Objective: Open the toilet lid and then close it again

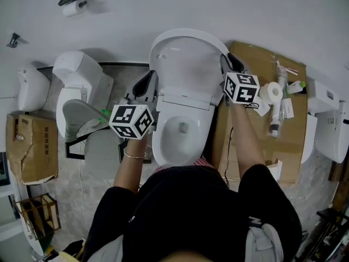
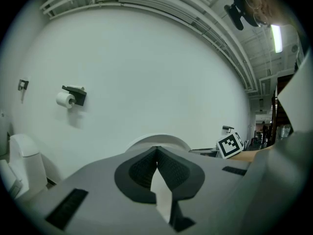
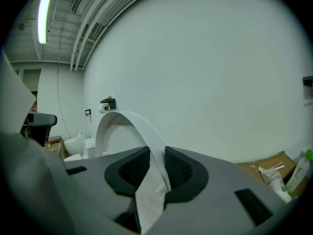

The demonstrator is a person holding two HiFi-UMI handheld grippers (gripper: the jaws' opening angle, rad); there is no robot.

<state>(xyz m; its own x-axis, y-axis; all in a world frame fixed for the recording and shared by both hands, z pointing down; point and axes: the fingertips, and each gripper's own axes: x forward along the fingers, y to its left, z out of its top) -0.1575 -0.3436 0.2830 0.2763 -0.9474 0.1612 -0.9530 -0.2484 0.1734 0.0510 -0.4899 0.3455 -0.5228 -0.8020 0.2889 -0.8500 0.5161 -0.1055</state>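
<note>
The white oval plastic toilet lid (image 1: 185, 59) stands raised above the white ceramic toilet bowl (image 1: 182, 127), tilted back toward the white wall (image 1: 218, 4) behind the bowl. The opening half of the task appears complete; the closing half is not yet done.

The left gripper (image 1: 146, 86) is at the lid's rim on the bowl's left side. Its jaws are drawn narrow, tips meeting, with a thin white strip of the rim pinched between them. The right gripper (image 1: 232, 64) is at the rim on the bowl's right side, with both jaws pressed flat against the rim's two faces.

Hazards from this state:
- Slip. Each grip covers only a narrow edge of smooth plastic. If either grip loosens during the descent, the lid is likely to drop and slam onto the bowl.
- Twist. If one gripper lowers faster than the other, the lid is loaded unevenly across its width.
- Collision. A flat brown cardboard sheet (image 1: 256, 146) lies just to the right of the bowl, and a white paper roll (image 1: 271, 93) on it sits just beside the right gripper. An outward swing could knock it.
</note>
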